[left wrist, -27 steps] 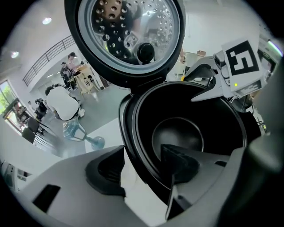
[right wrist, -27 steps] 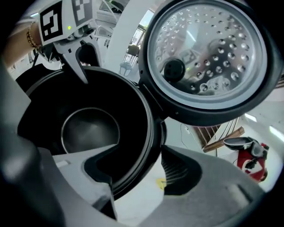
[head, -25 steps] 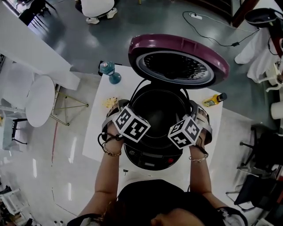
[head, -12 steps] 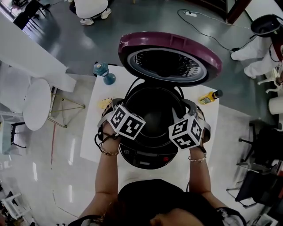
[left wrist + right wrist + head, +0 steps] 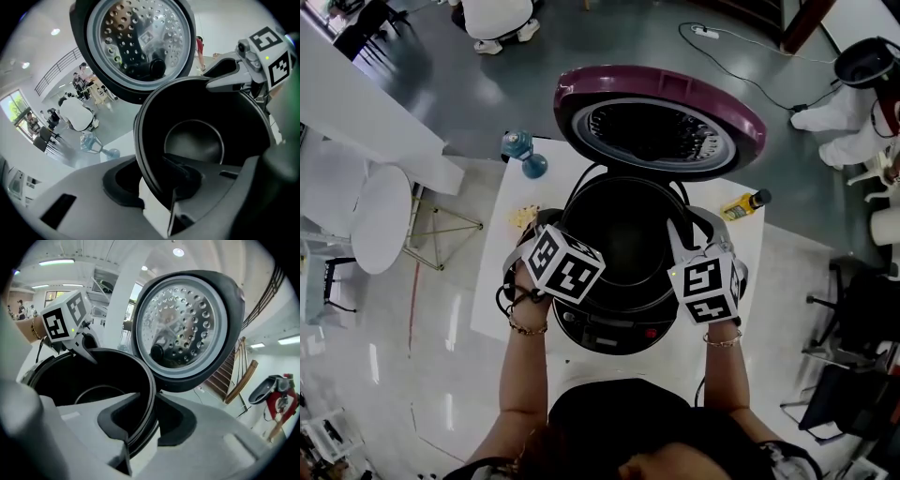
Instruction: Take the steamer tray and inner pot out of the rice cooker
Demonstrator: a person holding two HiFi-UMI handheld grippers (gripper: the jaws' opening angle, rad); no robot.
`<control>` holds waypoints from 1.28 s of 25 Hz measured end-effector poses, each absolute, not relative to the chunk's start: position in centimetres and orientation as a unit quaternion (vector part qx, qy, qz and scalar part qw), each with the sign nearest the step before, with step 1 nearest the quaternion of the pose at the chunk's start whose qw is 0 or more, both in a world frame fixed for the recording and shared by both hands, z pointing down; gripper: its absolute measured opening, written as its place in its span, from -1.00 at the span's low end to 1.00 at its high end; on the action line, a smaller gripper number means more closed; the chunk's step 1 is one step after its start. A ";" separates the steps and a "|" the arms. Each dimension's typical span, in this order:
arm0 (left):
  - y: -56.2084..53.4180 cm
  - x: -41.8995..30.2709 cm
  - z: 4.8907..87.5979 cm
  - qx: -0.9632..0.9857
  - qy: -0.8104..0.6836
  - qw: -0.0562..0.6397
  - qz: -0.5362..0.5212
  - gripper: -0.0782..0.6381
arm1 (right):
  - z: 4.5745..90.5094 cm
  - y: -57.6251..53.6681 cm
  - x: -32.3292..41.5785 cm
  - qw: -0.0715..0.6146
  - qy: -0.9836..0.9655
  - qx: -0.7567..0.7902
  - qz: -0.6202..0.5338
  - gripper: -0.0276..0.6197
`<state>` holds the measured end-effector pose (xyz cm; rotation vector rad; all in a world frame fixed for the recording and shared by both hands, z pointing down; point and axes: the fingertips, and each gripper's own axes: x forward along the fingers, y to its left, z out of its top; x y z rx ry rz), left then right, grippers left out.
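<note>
The rice cooker (image 5: 614,330) stands on a white table with its purple lid (image 5: 661,117) swung up. The black inner pot (image 5: 623,234) sits in it, empty, and no steamer tray shows. My left gripper (image 5: 553,227) holds the pot's left rim; in the left gripper view the rim (image 5: 145,154) runs between the jaws of the left gripper (image 5: 159,187). My right gripper (image 5: 680,236) holds the right rim; the rim (image 5: 149,394) is pinched by the right gripper (image 5: 140,427). Both pairs of jaws have just been closing onto the rim.
A blue bottle (image 5: 523,150) stands at the table's far left corner, and a yellow bottle (image 5: 745,206) lies at the far right. A yellowish scrap (image 5: 523,217) lies left of the cooker. The table (image 5: 511,300) is small; a round white table (image 5: 380,220) stands further left.
Both grippers closed on the pot's rim and rose a little. The right gripper rolled, so its marker cube now faces up more squarely.
</note>
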<state>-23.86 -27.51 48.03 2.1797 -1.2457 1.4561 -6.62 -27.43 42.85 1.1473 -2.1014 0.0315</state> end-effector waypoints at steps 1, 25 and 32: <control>-27.3 -23.7 47.6 0.751 -0.430 0.121 0.486 -0.51 | 42.6 -27.4 -6.6 0.354 -0.819 0.451 0.018 -0.61; -25.2 -24.3 38.1 0.800 -0.499 0.096 0.319 -0.75 | 34.3 -23.4 -6.0 0.074 -0.852 0.495 0.152 -0.80; -23.9 -24.8 34.3 0.803 -0.516 0.067 0.290 -0.75 | 30.4 -21.6 -6.6 0.031 -0.865 0.487 0.114 -0.80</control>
